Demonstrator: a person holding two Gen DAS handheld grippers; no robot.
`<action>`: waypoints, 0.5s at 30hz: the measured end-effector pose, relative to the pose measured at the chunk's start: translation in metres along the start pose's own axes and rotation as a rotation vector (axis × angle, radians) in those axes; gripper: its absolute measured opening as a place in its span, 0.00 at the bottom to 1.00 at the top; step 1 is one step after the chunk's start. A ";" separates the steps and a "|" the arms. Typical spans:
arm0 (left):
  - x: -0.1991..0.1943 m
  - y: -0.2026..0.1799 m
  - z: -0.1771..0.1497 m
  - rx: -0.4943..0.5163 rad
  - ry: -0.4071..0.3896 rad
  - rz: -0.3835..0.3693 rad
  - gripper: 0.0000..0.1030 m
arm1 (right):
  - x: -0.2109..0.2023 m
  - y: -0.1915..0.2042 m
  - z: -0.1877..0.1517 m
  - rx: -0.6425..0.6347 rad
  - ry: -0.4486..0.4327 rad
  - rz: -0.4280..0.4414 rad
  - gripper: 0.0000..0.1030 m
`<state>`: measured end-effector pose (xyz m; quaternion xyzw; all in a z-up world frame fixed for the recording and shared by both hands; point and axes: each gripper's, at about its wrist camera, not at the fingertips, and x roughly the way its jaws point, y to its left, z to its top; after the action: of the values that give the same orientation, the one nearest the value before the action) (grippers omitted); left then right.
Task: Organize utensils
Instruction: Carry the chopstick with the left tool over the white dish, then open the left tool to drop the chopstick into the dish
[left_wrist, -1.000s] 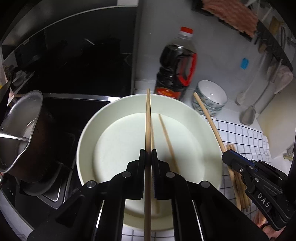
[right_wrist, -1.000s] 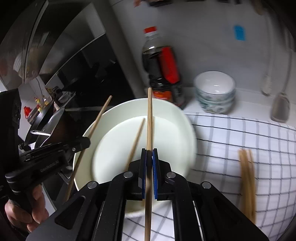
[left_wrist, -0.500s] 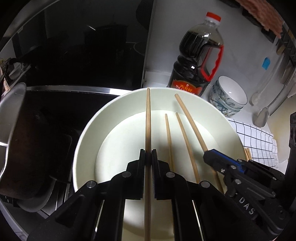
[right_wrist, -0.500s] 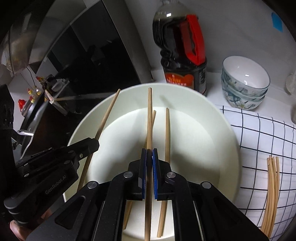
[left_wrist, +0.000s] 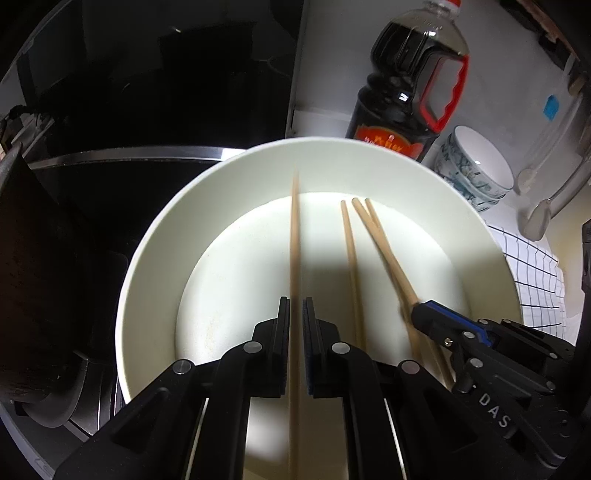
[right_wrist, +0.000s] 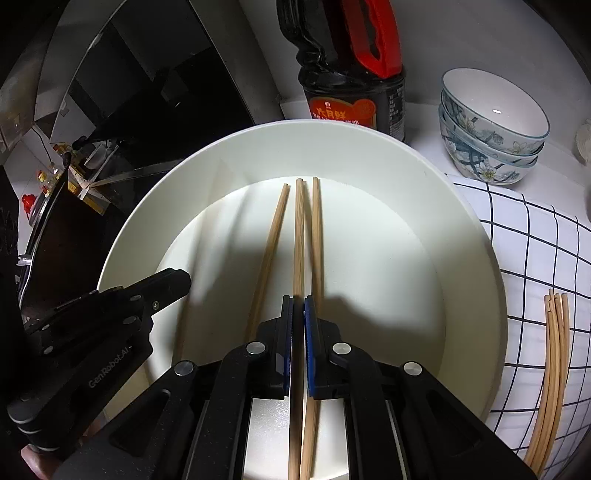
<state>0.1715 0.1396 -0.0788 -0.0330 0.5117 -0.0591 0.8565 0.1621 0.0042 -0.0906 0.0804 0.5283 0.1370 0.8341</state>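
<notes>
My left gripper (left_wrist: 295, 308) is shut on a wooden chopstick (left_wrist: 294, 229) that points forward over a wide white bowl (left_wrist: 155, 258). My right gripper (right_wrist: 298, 304) is shut on another chopstick (right_wrist: 299, 236), low inside the same bowl (right_wrist: 480, 266). On the bowl's floor, two loose chopsticks (right_wrist: 271, 240) flank the right gripper's stick, close to parallel with it. In the left wrist view the right gripper (left_wrist: 419, 314) comes in from the right over the bowl. In the right wrist view the left gripper (right_wrist: 181, 278) hangs over the bowl's left side.
A dark soy sauce bottle (left_wrist: 406, 92) stands behind the bowl, with stacked patterned bowls (right_wrist: 491, 122) to its right. Several more chopsticks (right_wrist: 554, 350) lie on a checked cloth (right_wrist: 535, 240) at the right. A black stove and a dark pan (left_wrist: 33, 277) are at the left.
Both grippers have come down toward the bowl with their chopsticks. The right gripper has moved in from the cloth side, and its chopstick now lies alongside those in the bowl.
</notes>
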 end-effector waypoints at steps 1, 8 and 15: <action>0.002 0.000 0.001 0.000 0.005 0.002 0.08 | 0.000 0.000 -0.001 -0.001 0.001 -0.002 0.06; -0.002 0.000 0.000 -0.009 -0.006 0.034 0.41 | -0.007 0.002 -0.001 -0.008 -0.018 -0.022 0.08; -0.023 0.005 -0.005 -0.019 -0.043 0.069 0.54 | -0.028 0.000 -0.005 -0.011 -0.061 -0.042 0.16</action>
<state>0.1568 0.1479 -0.0613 -0.0247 0.4944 -0.0241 0.8685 0.1458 -0.0048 -0.0686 0.0688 0.5035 0.1197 0.8529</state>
